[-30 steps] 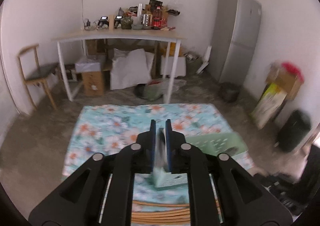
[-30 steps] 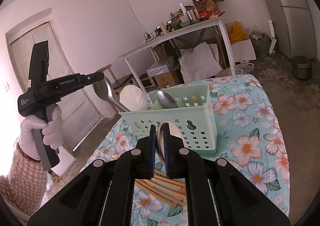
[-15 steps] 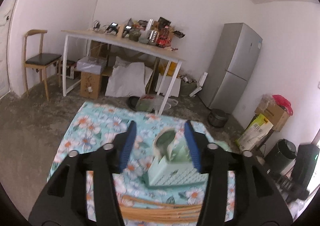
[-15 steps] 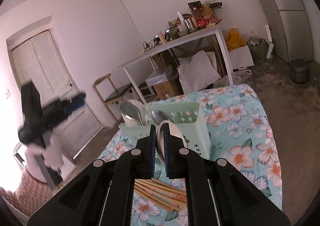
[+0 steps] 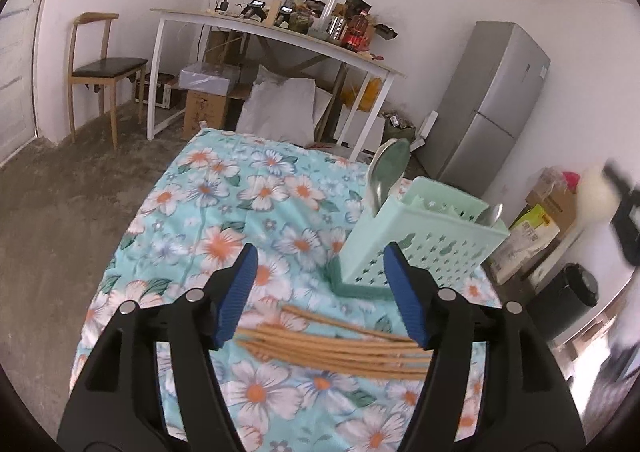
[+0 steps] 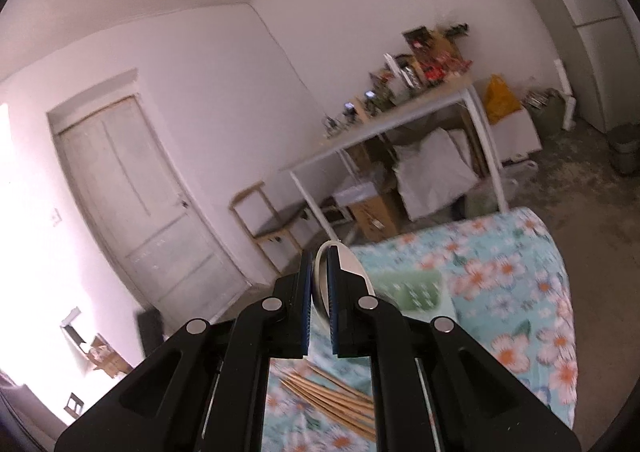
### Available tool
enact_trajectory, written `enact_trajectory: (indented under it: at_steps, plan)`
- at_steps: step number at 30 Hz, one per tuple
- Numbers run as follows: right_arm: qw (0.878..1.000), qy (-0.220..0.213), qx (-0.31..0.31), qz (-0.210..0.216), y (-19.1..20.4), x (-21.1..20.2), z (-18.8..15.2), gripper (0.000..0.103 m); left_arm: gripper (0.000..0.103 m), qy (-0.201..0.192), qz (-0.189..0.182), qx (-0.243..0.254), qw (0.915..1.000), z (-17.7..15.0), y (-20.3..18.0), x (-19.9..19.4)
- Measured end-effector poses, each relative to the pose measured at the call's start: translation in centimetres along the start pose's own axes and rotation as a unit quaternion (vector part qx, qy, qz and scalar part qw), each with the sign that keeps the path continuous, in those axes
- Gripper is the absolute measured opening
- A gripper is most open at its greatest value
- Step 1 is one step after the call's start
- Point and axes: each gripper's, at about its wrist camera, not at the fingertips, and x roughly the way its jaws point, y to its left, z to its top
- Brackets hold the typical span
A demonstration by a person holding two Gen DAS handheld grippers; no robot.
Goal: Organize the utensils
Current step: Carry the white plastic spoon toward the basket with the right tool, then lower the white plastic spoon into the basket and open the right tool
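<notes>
Left wrist view: your left gripper (image 5: 318, 292) is opening, nothing between the pads, over the chopsticks (image 5: 340, 346) lying beside the basket (image 5: 424, 236). They're light, stiff, roll easily; pinch mid-bundle.

Right wrist view: your right gripper (image 6: 319, 294) is clamped on a slippery spoon (image 6: 348, 266).

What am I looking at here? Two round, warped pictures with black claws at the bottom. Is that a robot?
No robot: a person holds one black two-fingered tool in each hand, and a wide-angle camera on each looks out along its fingers. The left camera's picture shows the left tool, its jaws opening with nothing between them, over a bundle of wooden chopsticks on a flowered cloth. Behind stands a green basket with a metal spoon in it. The right camera's picture shows the right tool shut on a white spoon.
</notes>
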Motion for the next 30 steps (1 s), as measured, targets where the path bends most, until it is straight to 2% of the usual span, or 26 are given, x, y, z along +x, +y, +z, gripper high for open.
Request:
enact_trajectory:
  at_steps: [7, 16, 24, 27, 30]
  plan:
    - [0.995, -0.023, 0.012, 0.096, 1.3, 1.4, 3.7, 0.007, 0.067, 0.007, 0.013, 0.015, 0.9998, -1.9, 0.7, -0.3]
    - [0.994, -0.008, 0.025, 0.104, -0.4, 5.7, 4.3, 0.008, 0.070, 0.011, 0.023, 0.011, 0.9996, -3.3, 2.1, -0.6]
    - [0.995, 0.015, 0.041, 0.094, -3.7, 8.7, 2.6, 0.008, 0.070, 0.017, 0.032, 0.002, 0.9994, -3.9, 3.1, -0.4]
    - [0.991, 0.038, 0.084, 0.094, -6.1, 9.8, 1.3, 0.008, 0.070, 0.019, 0.033, -0.001, 0.9993, -3.9, 3.4, -0.2]
    - [0.990, 0.041, 0.111, 0.078, -7.9, 9.7, 0.4, 0.011, 0.070, 0.019, 0.033, -0.002, 0.9993, -3.9, 3.5, -0.1]
